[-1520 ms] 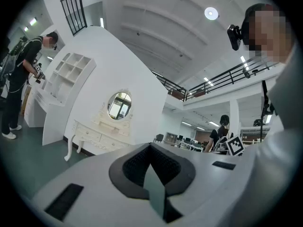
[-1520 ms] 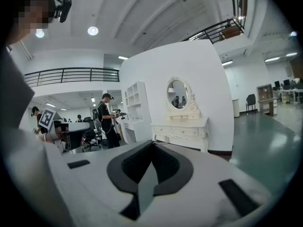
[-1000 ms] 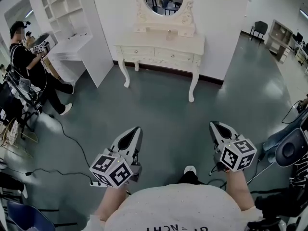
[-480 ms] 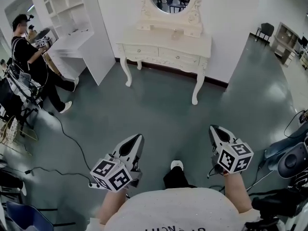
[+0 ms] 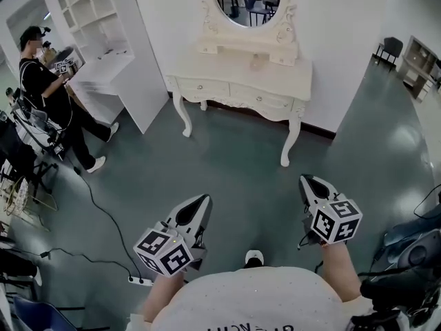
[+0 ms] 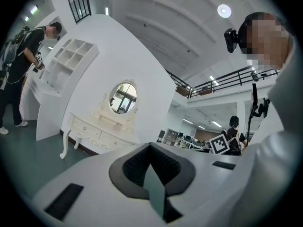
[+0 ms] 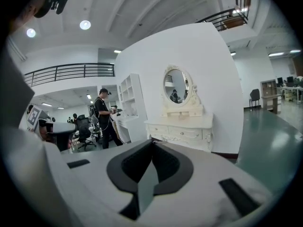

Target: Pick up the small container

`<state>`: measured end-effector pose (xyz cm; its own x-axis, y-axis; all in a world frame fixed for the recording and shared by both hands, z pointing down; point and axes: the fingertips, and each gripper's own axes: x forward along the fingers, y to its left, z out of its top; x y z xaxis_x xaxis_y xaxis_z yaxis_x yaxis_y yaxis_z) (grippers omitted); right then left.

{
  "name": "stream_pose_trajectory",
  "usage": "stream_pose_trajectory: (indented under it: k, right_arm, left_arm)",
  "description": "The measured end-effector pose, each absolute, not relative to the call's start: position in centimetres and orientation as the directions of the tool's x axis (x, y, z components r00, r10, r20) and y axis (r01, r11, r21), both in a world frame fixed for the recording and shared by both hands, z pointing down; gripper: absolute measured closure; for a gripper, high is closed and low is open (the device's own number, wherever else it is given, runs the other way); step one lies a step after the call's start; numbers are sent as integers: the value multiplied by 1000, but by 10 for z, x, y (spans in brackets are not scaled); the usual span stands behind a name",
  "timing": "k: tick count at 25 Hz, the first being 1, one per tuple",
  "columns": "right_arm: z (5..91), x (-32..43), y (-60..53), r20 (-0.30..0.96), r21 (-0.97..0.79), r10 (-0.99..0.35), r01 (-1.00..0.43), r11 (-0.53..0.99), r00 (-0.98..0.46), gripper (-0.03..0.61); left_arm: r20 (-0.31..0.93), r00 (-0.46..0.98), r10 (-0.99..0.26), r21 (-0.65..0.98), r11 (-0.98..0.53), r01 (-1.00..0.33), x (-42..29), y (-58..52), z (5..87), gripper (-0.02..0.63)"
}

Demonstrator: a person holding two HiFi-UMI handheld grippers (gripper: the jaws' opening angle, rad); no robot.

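The dressing table now sits closer in the head view (left gripper and right gripper carried forward)

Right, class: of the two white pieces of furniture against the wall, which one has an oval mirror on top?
The dressing table with curved legs holds the mirror; the shelf unit to its left has only open shelves.

The left gripper and right gripper are white, their cubes patterned in black-and-white squares, their pads dark grey, perhaps black. Ahead of them, a cream-white dressing table stands on dull teal floor.
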<state>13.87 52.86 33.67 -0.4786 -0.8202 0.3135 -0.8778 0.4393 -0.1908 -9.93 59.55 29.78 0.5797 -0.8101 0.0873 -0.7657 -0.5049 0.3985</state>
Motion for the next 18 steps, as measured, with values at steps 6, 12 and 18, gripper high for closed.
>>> stream_pose_trajectory:
  k: [6, 12, 18]
  right_arm:
    - [333, 141, 464, 308, -173, -799, -856, 487, -516, 572]
    - [339, 140, 414, 314, -167, -776, -837, 521, -546, 572]
    - [345, 126, 388, 317, -212, -740, -804, 555, -594, 572]
  left_arm:
    - [71, 543, -837, 394, -476, -786, -96, 533, 295, 614]
    - [64, 506, -860, 403, -441, -802, -95, 486, 304, 614]
    - [76, 504, -860, 421, -431, -799, -89, 462, 307, 614]
